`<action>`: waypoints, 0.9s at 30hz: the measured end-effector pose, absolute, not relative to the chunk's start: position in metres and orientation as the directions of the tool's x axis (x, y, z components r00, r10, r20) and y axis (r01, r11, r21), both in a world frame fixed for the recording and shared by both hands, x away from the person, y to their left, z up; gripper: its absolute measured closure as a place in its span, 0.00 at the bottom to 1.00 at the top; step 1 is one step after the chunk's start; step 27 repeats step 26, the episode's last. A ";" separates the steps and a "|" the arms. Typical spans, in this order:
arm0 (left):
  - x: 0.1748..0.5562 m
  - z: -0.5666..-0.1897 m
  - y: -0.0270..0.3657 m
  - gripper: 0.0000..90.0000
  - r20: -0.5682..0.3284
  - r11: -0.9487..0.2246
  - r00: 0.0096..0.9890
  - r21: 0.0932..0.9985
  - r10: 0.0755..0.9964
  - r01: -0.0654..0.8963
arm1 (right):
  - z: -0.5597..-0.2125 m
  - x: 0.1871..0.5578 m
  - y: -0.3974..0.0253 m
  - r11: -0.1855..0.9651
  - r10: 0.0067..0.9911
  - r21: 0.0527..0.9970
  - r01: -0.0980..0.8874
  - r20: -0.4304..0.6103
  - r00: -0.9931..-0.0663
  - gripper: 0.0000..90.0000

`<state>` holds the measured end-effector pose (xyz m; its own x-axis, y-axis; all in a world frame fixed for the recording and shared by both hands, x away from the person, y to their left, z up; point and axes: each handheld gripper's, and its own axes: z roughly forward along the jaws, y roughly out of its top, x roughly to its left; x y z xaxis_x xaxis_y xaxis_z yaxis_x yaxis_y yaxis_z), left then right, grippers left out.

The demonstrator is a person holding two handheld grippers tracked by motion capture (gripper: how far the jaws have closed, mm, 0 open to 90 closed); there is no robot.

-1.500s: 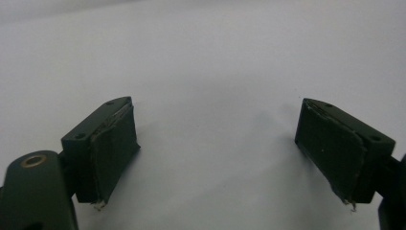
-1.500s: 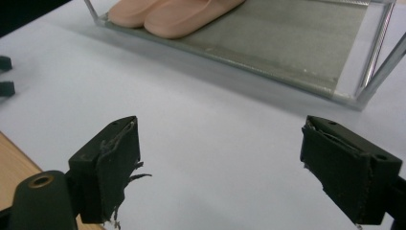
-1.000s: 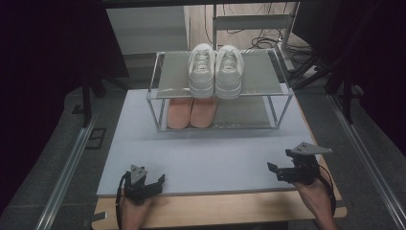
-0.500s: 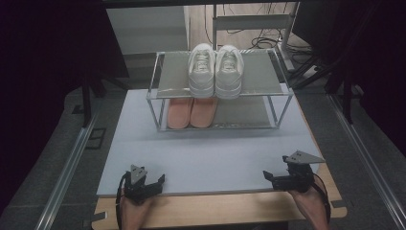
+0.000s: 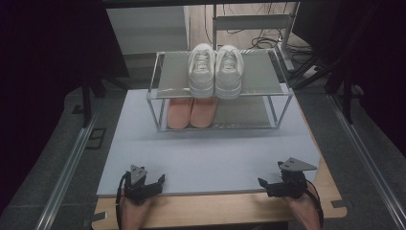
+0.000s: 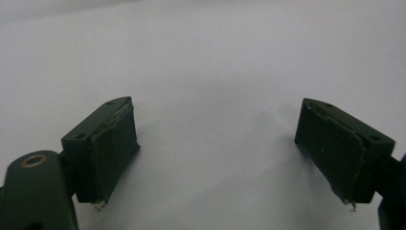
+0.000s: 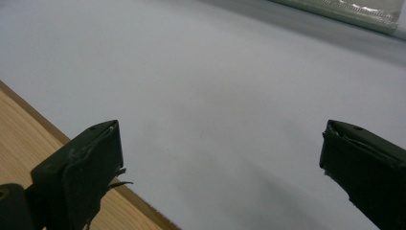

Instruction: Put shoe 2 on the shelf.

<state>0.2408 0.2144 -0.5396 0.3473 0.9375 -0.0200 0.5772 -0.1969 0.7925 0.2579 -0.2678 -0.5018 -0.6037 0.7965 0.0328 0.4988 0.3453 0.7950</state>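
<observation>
Two grippers sat low at the mat's (image 5: 210,158) near edge, jaws wide apart, holding nothing. Right gripper (image 5: 264,184) had dropped back from a second before; left gripper (image 5: 158,181) unchanged. White shoes (image 5: 215,72) stood atop the rack (image 5: 280,86), well apart; likely finished.

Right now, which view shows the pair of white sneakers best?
The high view: the white sneakers stand side by side on the clear rack's top shelf. The right gripper view catches a rack edge; the left gripper view faces the mat.
</observation>
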 end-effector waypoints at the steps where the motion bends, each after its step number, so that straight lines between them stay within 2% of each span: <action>1: 0.241 -0.540 0.214 0.16 -0.020 -0.197 0.347 0.793 0.937 0.577 | -0.506 0.257 -0.266 0.353 0.793 0.795 0.493 0.025 -0.609 0.00; 15: 0.241 -0.540 0.214 0.16 -0.020 -0.197 0.346 0.793 0.938 0.577 | -0.535 0.255 -0.253 0.397 0.766 0.793 0.461 -0.010 -0.643 0.00; 27: 0.240 -0.540 0.214 0.16 -0.020 -0.196 0.345 0.792 0.938 0.578 | -0.538 0.253 -0.254 0.382 0.767 0.807 0.450 -0.005 -0.642 0.00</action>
